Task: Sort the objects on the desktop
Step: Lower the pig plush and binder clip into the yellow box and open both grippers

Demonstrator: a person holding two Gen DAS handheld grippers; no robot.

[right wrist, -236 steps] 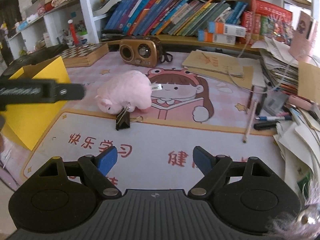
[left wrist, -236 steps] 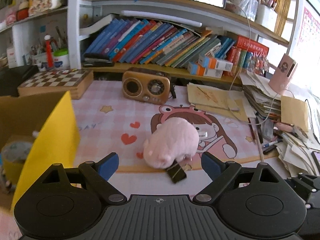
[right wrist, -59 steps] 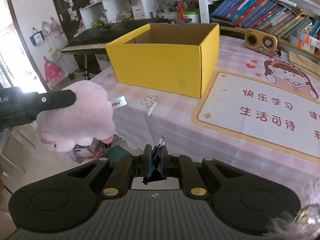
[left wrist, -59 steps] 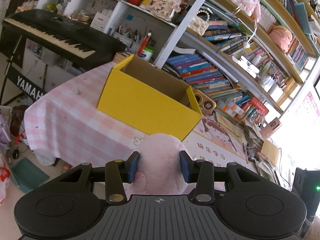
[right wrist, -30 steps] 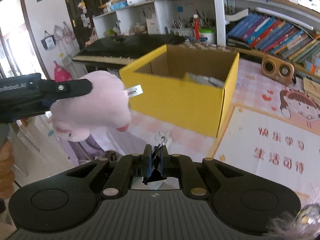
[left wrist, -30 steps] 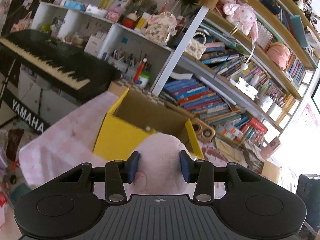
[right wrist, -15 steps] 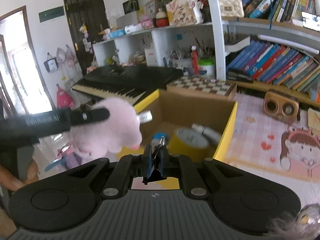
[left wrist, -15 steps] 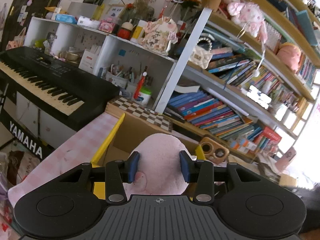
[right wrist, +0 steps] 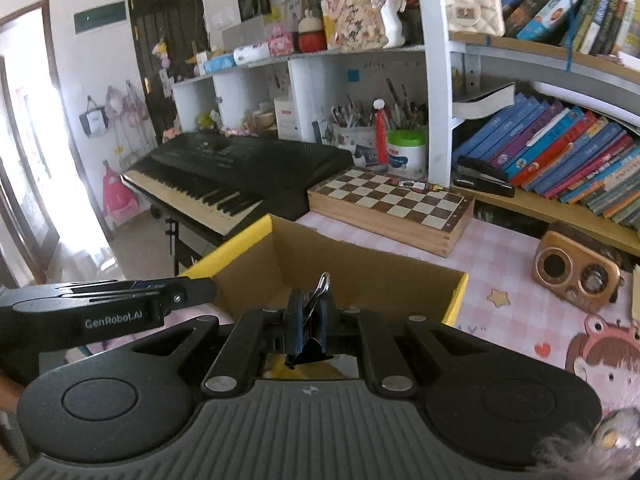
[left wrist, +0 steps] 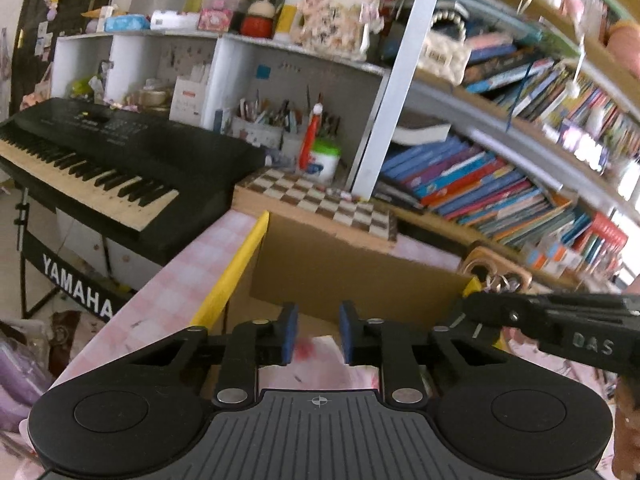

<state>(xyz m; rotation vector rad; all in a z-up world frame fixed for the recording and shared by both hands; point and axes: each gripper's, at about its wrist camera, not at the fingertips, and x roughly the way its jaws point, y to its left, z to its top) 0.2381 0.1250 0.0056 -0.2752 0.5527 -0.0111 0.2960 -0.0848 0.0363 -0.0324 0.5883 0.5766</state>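
Just ahead of and below both pairs of jaws, open yellow cardboard box (right wrist: 360, 276); above its near edge, left gripper (left wrist: 317, 316) just drawn in to a narrow empty gap, unidentifiable pink blur beneath; alongside, right gripper (right wrist: 310, 300) clamped on black binder clip (right wrist: 308, 348), wire handles poking up between the pads.

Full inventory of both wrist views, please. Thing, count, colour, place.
box: 1, yellow outside, brown inside, on the table below both grippers
binder clip: 1, black, in the right gripper
chessboard: 1, brown and cream, behind the box
radio: 1, bronze, right of the box
keyboard: 1, black, left of the table
stapler: 1, black, on the shelf
books: many, mixed, on the shelf
left gripper: black, jaws just closed, nothing between them
right gripper: black, shut on the binder clip
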